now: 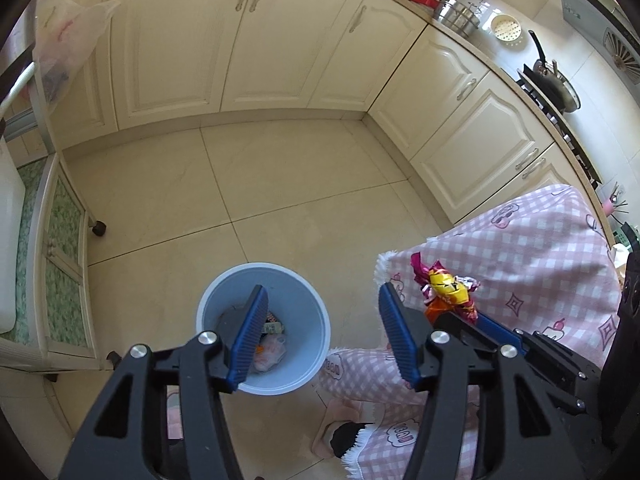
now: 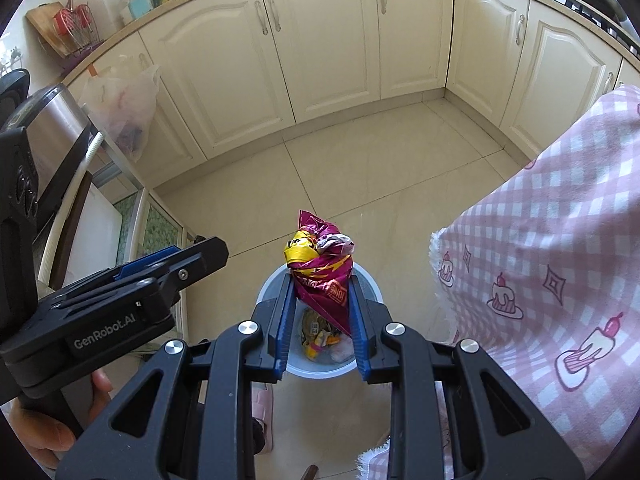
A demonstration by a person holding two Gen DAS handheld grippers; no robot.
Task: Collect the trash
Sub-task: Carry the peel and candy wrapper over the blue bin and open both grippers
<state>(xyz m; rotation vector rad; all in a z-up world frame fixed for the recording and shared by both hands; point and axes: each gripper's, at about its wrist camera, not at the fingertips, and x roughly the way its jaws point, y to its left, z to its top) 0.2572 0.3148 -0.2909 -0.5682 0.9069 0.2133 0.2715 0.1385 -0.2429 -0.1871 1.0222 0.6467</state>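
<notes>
Crumpled purple-yellow snack wrapper (image 2: 320, 272) pinched between right gripper (image 2: 320, 300) pads, held directly above blue trash bin (image 2: 366, 276) on floor, so release would likely drop it inside. Bin already holds other wrappers. Left gripper (image 1: 320, 320) spread wide, holding nothing, also above bin (image 1: 208, 292), left of wrapper (image 1: 446, 288). Pink checked tablecloth (image 2: 560, 220) hangs at right; cream cabinets (image 2: 332, 40) far.

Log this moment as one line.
right tool: shut on wrapper | left tool: open | bin: below, holds trash
</notes>
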